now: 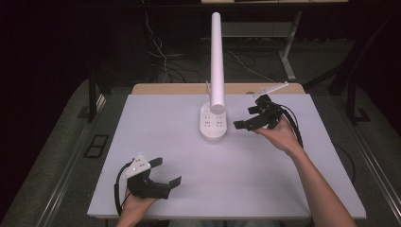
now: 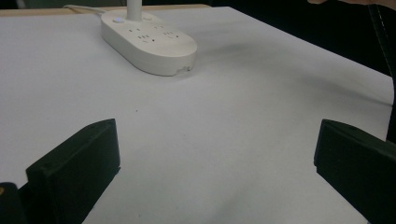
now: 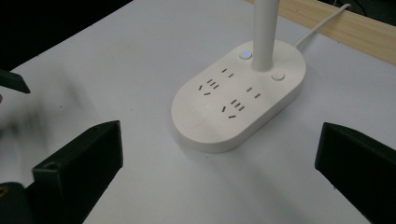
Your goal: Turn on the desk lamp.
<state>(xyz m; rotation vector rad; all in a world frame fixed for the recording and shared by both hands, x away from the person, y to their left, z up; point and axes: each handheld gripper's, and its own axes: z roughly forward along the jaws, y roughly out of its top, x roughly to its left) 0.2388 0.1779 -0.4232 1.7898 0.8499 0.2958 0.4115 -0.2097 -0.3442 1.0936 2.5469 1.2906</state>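
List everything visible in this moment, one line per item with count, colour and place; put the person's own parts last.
Table: one, white top with a wooden strip along the far edge, centre of the high view.
Lamp base with sockets: one, white oval, far centre of the table; two round buttons beside the stem.
Lamp stem: one, white tube, rising from the base's far end.
Power cord: one, white, running from the base over the far edge.
Floor cables: several, pale, beyond the table.
Left tongs: one, black with a grey plate, near left corner, jaws open, holding nothing.
Right tongs: one, black, just right of the base, jaws open, holding nothing.
Right hand: one, holding the right tongs.
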